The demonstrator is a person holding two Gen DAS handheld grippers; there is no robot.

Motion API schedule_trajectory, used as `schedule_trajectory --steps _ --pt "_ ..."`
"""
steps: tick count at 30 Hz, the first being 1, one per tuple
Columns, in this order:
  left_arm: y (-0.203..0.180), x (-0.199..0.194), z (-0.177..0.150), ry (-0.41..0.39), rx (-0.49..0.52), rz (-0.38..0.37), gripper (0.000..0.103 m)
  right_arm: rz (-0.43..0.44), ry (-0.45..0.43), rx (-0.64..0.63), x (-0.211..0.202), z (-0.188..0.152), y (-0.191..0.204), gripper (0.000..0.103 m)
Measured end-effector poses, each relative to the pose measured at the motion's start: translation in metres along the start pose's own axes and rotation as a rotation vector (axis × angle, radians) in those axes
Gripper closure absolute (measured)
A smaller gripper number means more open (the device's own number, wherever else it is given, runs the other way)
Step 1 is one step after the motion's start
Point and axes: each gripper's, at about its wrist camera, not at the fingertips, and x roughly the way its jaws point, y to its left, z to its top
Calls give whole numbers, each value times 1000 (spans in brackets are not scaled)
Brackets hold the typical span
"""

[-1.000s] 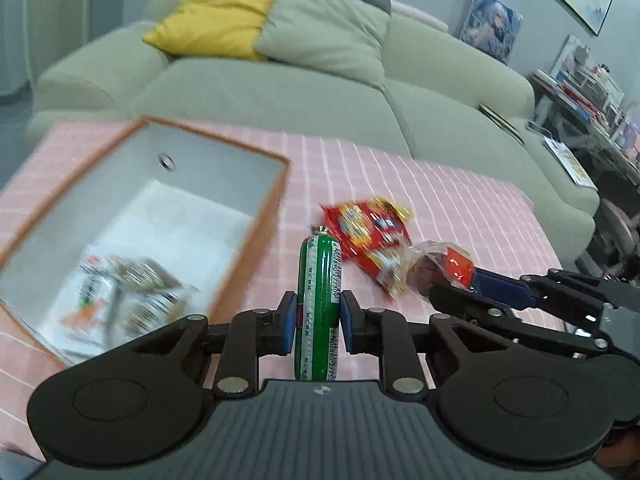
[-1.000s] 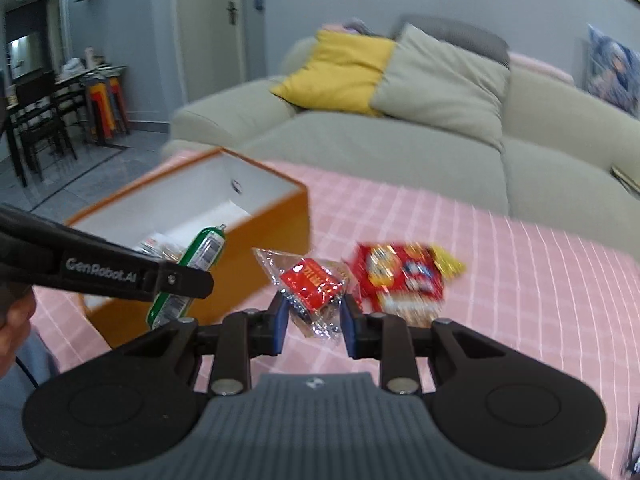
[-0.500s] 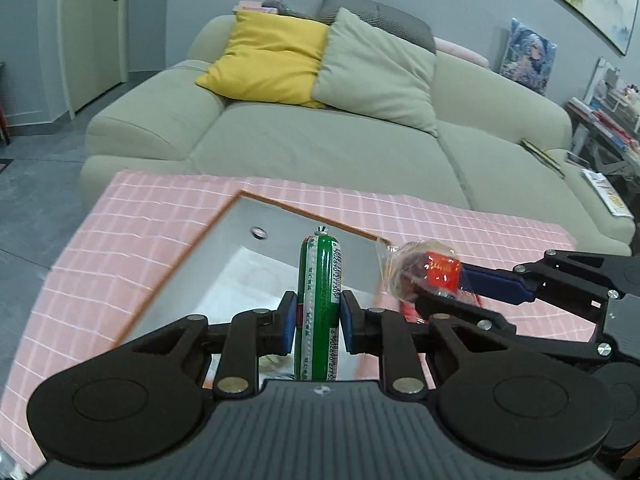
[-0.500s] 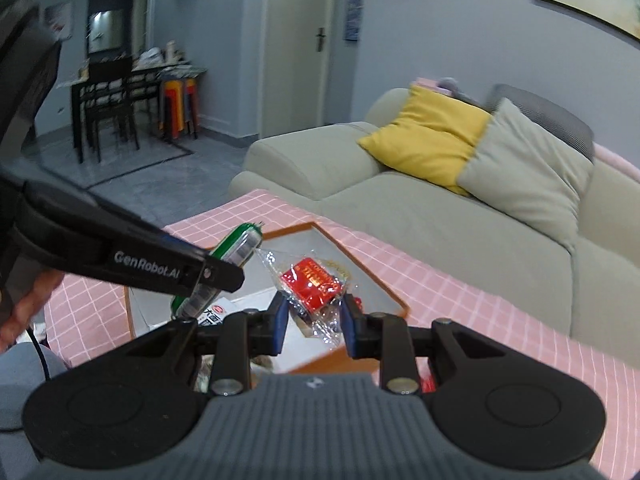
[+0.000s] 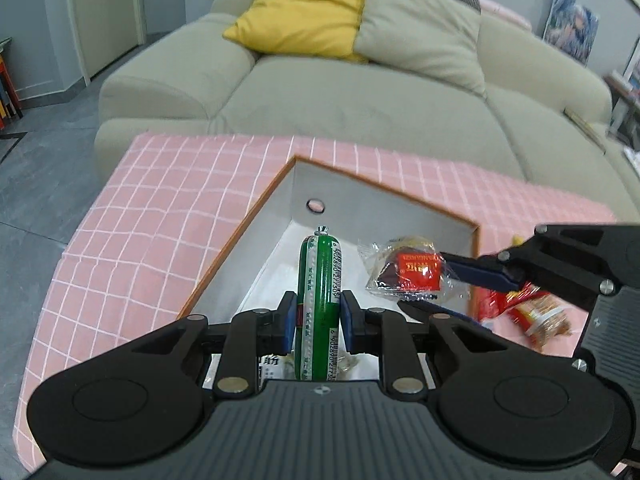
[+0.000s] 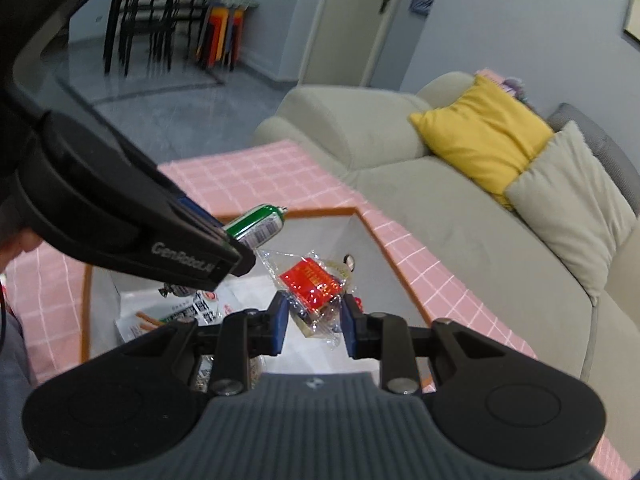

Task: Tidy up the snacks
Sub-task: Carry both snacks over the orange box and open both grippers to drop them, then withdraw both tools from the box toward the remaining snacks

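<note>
The green sausage stick [image 5: 320, 300] stands upright, pinched between the blue pads of the left hand-held gripper [image 5: 319, 322], above the open orange-rimmed box [image 5: 384, 184]. Just beside it, the right hand-held gripper [image 6: 313, 322] pinches a clear-wrapped snack with a red label [image 6: 314, 286], also over the box. A printed packet [image 6: 180, 312] lies inside the box. A red snack bag [image 5: 532, 312] rests on the pink checked worktop [image 5: 160, 208] past the box's right edge. Behind stands a sofa [image 5: 360, 92] with 2 cushions.
</note>
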Motion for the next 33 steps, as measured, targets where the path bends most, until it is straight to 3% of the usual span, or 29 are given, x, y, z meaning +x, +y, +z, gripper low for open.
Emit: schedule_trajectory --steps 13,26,30,33 --pt "14 60 -8 146 -1 -3 78 -3 176 -108 77 -7 6 79" --pt "18 79 -15 211 -18 -1 78 36 287 -109 108 -21 5 77" --pt "16 76 -13 205 -10 4 78 35 291 -86 106 -22 2 71" --pt "16 70 -11 178 -10 0 62 22 280 -75 102 -19 0 55"
